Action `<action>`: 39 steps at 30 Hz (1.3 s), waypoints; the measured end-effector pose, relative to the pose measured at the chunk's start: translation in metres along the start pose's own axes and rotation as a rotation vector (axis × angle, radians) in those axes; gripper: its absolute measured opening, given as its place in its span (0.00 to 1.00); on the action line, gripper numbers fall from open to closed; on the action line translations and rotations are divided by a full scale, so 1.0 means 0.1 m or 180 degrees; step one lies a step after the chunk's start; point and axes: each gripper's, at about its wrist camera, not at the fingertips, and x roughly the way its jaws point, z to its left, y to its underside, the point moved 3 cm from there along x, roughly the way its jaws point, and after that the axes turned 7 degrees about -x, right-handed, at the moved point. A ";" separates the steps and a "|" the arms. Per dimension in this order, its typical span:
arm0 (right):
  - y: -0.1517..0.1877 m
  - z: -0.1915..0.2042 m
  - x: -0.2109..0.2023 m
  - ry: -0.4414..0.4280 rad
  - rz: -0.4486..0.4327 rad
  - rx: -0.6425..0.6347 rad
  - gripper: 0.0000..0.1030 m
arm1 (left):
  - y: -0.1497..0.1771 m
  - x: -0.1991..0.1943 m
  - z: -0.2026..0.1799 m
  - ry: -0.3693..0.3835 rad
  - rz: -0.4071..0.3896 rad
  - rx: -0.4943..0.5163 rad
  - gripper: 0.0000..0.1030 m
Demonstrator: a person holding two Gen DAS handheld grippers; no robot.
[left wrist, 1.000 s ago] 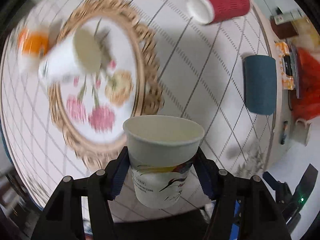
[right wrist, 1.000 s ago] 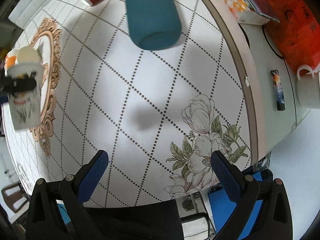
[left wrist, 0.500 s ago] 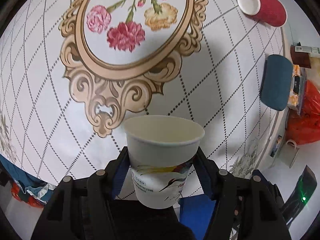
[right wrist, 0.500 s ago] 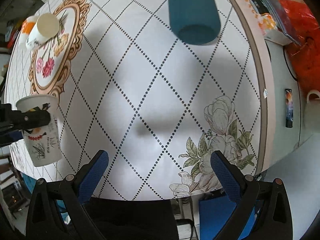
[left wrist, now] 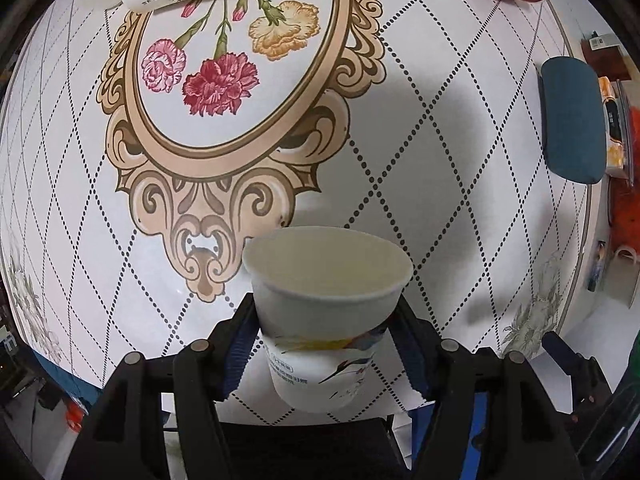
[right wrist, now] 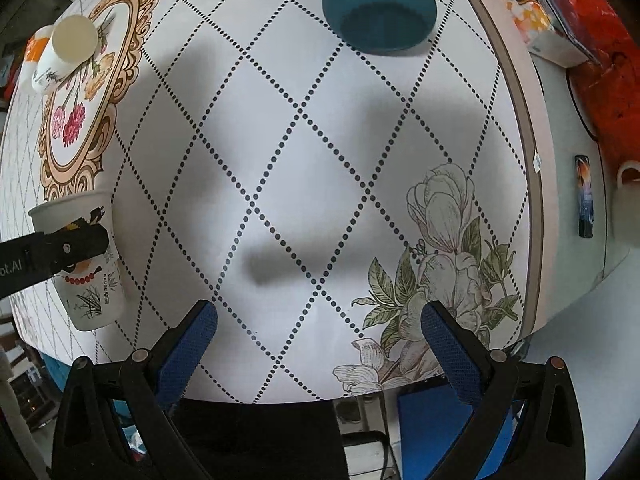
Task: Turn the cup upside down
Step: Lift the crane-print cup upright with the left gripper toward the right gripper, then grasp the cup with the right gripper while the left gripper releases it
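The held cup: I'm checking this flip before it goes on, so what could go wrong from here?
1. The left gripper pinches the thin paper cup at mid-wall; it may buckle or slip while turning.
2. The cup hangs near the table edge in the right view, so it could land partly off it.

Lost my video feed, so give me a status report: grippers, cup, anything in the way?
Left gripper shut on paper cup, mouth up, not flipped. Right gripper open, empty. Table below bare; teal cup lies farther off.
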 end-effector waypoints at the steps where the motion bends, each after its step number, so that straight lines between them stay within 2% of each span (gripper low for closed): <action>1: 0.04 0.01 -0.01 0.0003 0.0001 -0.0001 1.00 | 0.00 0.00 0.02 0.0017 0.0011 -0.0010 0.61; 3: 0.00 -0.02 -0.01 0.0012 0.0002 0.0006 1.00 | -0.04 0.00 -0.07 0.0035 0.0016 -0.0009 0.62; 4: -0.15 0.00 0.00 0.0026 0.0007 0.0010 1.00 | -0.08 -0.03 -0.07 0.0037 0.0018 -0.0005 0.62; 8: -0.19 -0.03 0.10 0.0024 0.0013 0.0036 1.00 | -0.12 -0.06 -0.04 0.0018 0.0022 0.0035 0.64; 10: -0.18 -0.03 0.11 0.0018 0.0009 0.0042 1.00 | -0.12 -0.04 -0.03 0.0010 0.0044 0.0036 0.77; 12: -0.17 -0.03 0.11 0.0014 0.0010 0.0042 1.00 | -0.11 -0.04 -0.02 -0.0008 0.0030 0.0052 0.82; 25: -0.13 -0.02 0.10 -0.0027 -0.0029 0.0074 1.00 | 0.05 -0.17 0.05 0.0052 -0.0067 0.0056 0.82; 31: -0.12 0.00 0.03 -0.0068 -0.0068 0.0105 1.00 | 0.13 -0.42 0.13 0.0108 -0.0224 0.0073 0.83; 39: -0.03 0.10 -0.09 -0.0194 -0.0134 0.0159 1.00 | 0.27 -0.81 0.45 0.0195 -0.0465 0.0006 0.83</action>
